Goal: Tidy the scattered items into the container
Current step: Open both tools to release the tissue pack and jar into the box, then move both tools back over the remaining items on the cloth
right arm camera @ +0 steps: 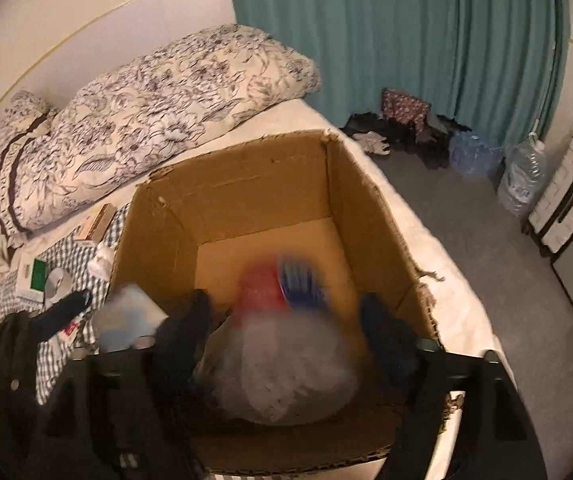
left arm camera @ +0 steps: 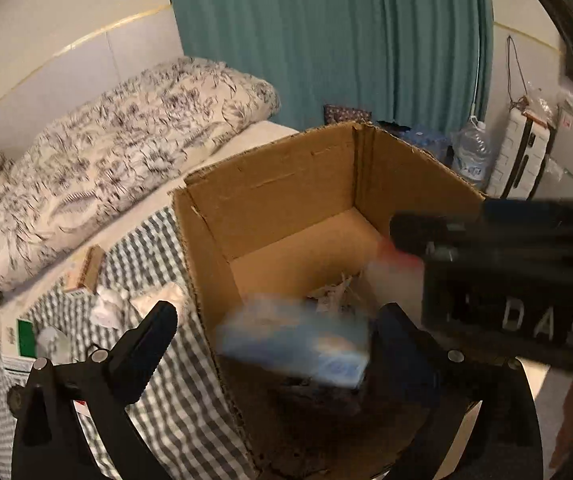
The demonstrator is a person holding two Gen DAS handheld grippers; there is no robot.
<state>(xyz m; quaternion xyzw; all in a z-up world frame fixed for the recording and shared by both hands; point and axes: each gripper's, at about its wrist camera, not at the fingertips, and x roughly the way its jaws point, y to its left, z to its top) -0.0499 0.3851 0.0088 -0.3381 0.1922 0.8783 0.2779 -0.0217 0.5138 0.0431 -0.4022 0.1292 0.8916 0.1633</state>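
Both my tongs are let go over the box (left arm camera: 286,184), the blue packet (left arm camera: 294,344) and bag (right arm camera: 286,364) dropping in, and the leftover things (left arm camera: 102,308) lie lower left, nearer my left tongs (left arm camera: 274,320).

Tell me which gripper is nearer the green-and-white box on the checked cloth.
Left. The left gripper straddles the carton's near wall, beside the green-and-white box; the right gripper is over the carton.
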